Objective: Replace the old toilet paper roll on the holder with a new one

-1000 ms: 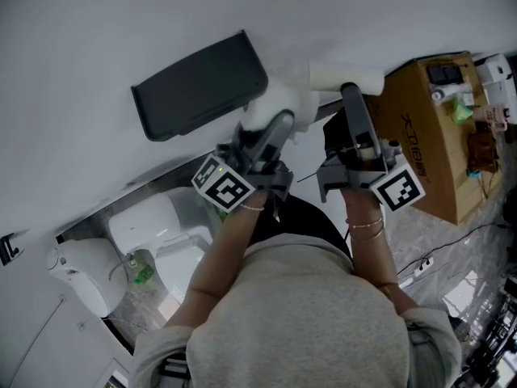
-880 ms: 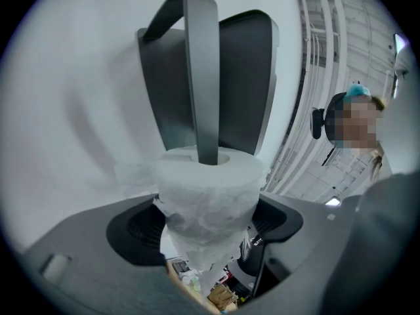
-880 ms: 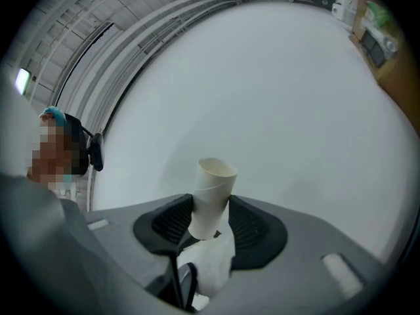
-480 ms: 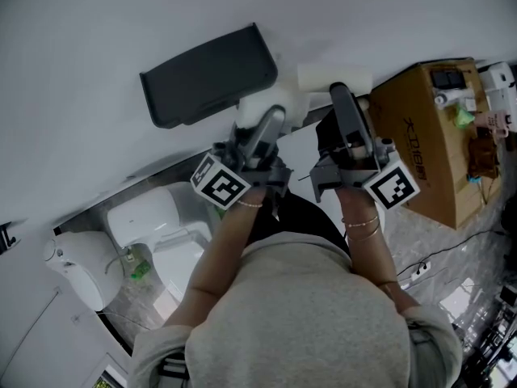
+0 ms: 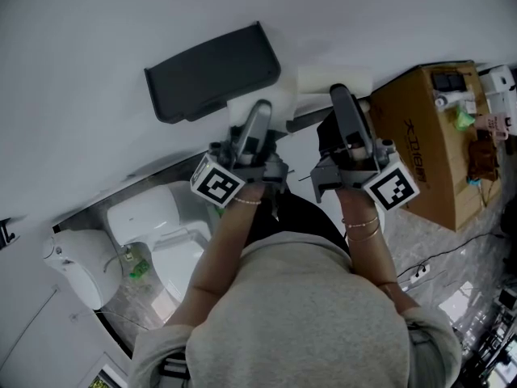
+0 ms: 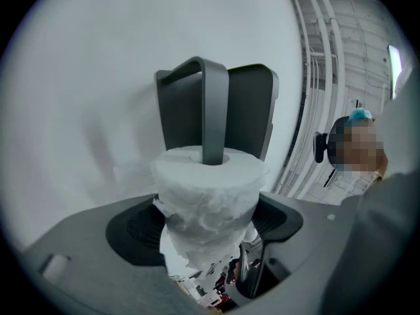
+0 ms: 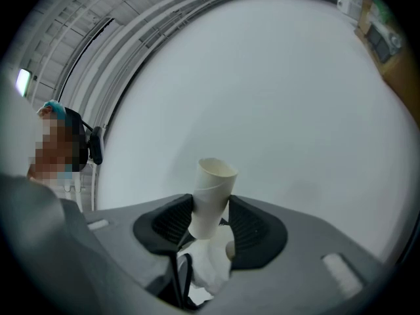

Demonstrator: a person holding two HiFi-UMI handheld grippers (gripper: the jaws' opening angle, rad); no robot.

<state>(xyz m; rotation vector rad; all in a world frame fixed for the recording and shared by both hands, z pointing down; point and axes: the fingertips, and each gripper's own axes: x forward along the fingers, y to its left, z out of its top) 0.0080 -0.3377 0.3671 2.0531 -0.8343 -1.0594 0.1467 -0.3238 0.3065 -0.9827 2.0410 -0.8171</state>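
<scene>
Left gripper (image 6: 209, 216) is clamped on roll (image 6: 210, 182): both ribbed pads (image 6: 139, 228) are pressed into its sides, and the jaws are held wide by it. Roll is stood on end between the jaws. It is white and soft, its outer wraps crumpled at the near end, its far face flat. Holder arm (image 6: 214, 110), a grey flat bar bent into a hoop, is seen entering the core hole at that far face. Behind it, the dark matte cover (image 6: 252, 107) is tipped up against the plain white wall (image 6: 79, 77).

Right gripper (image 7: 210, 223) is closed on tube (image 7: 211, 192). Tube is bare cream card with a spiral seam, a thin wall and an open far end. It is gripped at its lower half and tilted slightly right, with the jaws held partway apart by it. Only white wall is seen past it.

From the head view, both grippers are pointed at the wall side by side. Roll is placed just under the cover, and tube is held off to the cover's right. Farther off, a white toilet (image 5: 153, 233) is seen lower left and a brown box (image 5: 428, 136) at right.
</scene>
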